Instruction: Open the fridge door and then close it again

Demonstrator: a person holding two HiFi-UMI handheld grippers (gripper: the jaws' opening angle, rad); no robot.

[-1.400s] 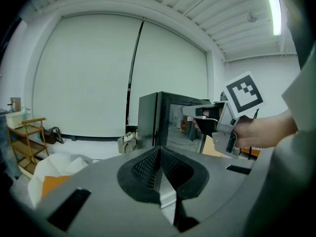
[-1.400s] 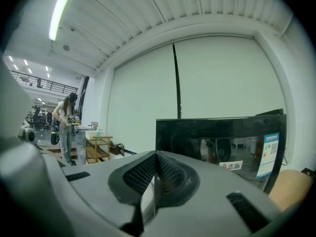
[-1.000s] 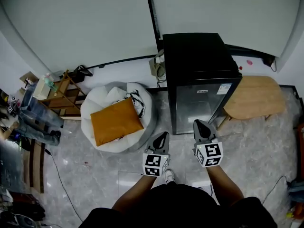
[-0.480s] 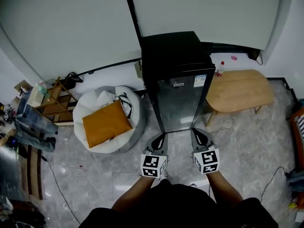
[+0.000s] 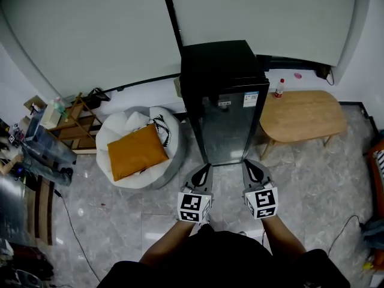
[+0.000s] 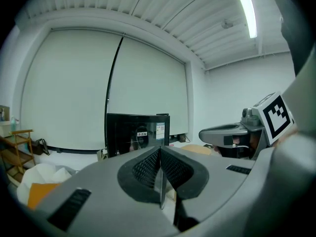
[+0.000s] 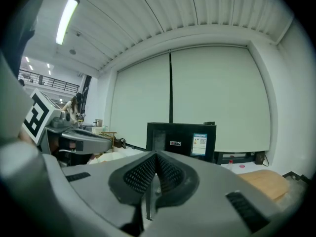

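A small black fridge (image 5: 225, 95) stands against the pale wall, its glossy door (image 5: 231, 128) closed and bearing stickers near the top. In the head view my left gripper (image 5: 206, 168) and right gripper (image 5: 249, 164) hover side by side just short of the door's lower edge, both shut and holding nothing. The left gripper view shows the fridge (image 6: 137, 133) straight ahead beyond the left gripper (image 6: 160, 154), apart from it. Seen past the right gripper (image 7: 155, 158) in the right gripper view, the fridge (image 7: 181, 140) stands at some distance.
A white beanbag (image 5: 129, 131) with an orange cushion (image 5: 137, 152) sits left of the fridge. A low wooden table (image 5: 303, 116) stands on its right, a small bottle (image 5: 278, 87) behind it. A wooden rack (image 5: 75, 122) and clutter line the left wall. Cables cross the marble floor.
The view has shifted closer to the fridge, which now sits centred ahead of both grippers instead of off to the right. Both grippers stay shut and level with each other.
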